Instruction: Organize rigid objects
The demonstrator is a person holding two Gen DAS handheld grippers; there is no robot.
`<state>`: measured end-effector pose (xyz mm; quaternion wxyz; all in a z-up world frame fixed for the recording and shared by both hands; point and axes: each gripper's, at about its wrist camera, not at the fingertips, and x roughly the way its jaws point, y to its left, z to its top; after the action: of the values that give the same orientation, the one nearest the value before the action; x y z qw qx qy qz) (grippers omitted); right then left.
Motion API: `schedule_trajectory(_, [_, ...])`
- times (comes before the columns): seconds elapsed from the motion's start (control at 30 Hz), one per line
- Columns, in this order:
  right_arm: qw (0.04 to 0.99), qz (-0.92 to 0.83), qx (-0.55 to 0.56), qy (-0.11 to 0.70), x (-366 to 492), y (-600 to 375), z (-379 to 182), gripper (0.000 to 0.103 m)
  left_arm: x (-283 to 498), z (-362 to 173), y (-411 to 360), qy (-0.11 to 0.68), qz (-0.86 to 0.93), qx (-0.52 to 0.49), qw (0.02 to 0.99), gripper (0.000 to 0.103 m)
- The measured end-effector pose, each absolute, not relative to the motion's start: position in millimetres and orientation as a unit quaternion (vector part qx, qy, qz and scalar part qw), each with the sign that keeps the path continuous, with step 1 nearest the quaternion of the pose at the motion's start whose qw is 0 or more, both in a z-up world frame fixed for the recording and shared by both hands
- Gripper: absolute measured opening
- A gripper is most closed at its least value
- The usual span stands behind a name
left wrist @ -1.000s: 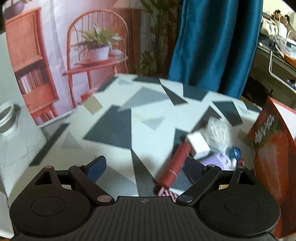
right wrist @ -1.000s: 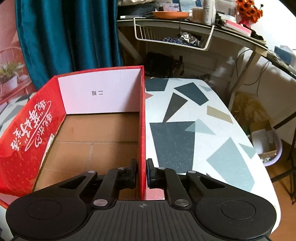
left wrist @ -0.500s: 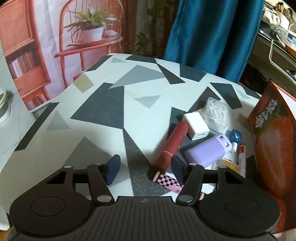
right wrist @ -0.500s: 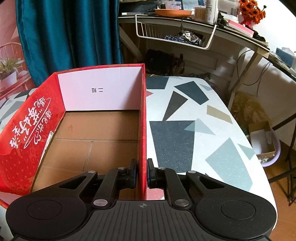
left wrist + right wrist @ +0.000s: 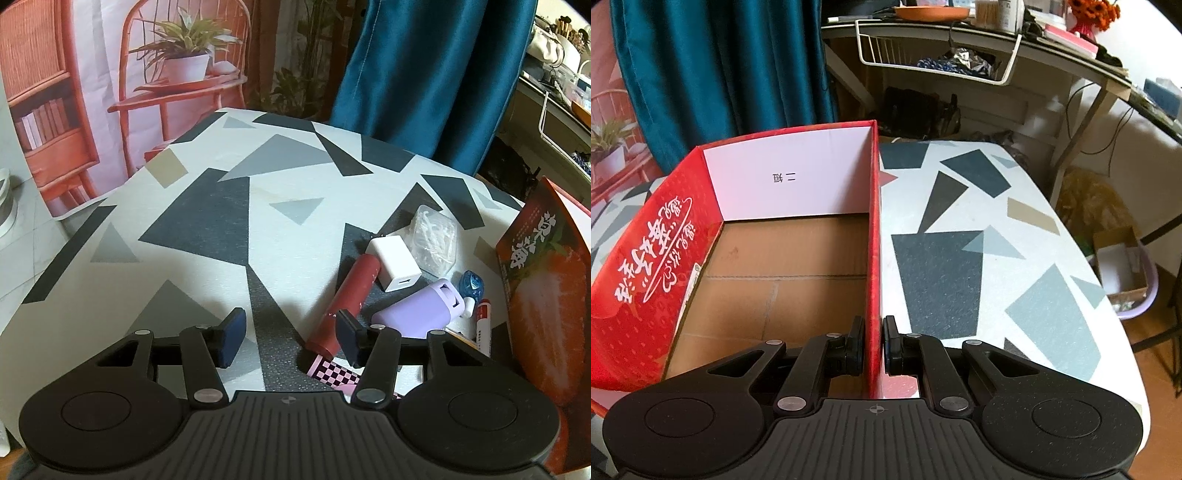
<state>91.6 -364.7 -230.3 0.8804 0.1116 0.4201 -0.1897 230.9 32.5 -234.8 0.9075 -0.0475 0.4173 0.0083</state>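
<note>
In the left wrist view, a dark red tube (image 5: pixel 349 295), a white charger cube (image 5: pixel 395 263), a lilac bottle (image 5: pixel 417 314), a clear bag of white bits (image 5: pixel 436 236), a blue-capped item (image 5: pixel 472 284), a red-and-white pen (image 5: pixel 483 325) and a pink checkered item (image 5: pixel 334 371) lie beside the red strawberry box (image 5: pixel 543 295). My left gripper (image 5: pixel 290 338) is open and empty, its right finger next to the red tube. My right gripper (image 5: pixel 874 345) is shut on the right wall of the red box (image 5: pixel 874 236), which is empty inside.
The table (image 5: pixel 229 229) has a white top with grey and black triangles. A teal curtain (image 5: pixel 424 74) hangs behind it. A photo backdrop of a chair and plant stands at far left. A desk with a wire basket (image 5: pixel 938 55) stands behind the box.
My left gripper has drawn back and lifted a little, so the objects show more fully. Its jaws have narrowed slightly but stay open. My right gripper still holds the box wall.
</note>
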Motion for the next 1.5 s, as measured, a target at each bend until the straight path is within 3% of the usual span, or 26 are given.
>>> schedule_trajectory(0.5, [0.886, -0.186, 0.115, 0.409, 86.9, -365.4, -231.4, 0.009, 233.3, -237.3, 34.0, 0.412, 0.010, -0.032, 0.910, 0.055])
schedule_trajectory(0.8, [0.886, -0.190, 0.119, 0.407, 87.9, -365.3, -231.0, 0.009, 258.9, -244.6, 26.3, 0.416, -0.036, -0.026, 0.908, 0.038])
schedule_trajectory(1.07, [0.886, -0.189, 0.116, 0.407, 87.8, -364.7, -231.5, 0.009, 276.6, -259.8, 20.1, 0.435, -0.078, -0.045, 0.896, 0.038])
schedule_trajectory(1.27, [0.886, -0.190, 0.117, 0.406, 87.0, -364.9, -231.5, 0.009, 276.8, -261.7, 9.0, 0.435, -0.091, -0.013, 0.896, 0.026])
schedule_trajectory(1.5, [0.887, -0.189, 0.118, 0.405, 86.7, -365.2, -231.3, 0.009, 277.5, -260.5, 23.4, 0.435, -0.069, -0.028, 0.897, 0.025])
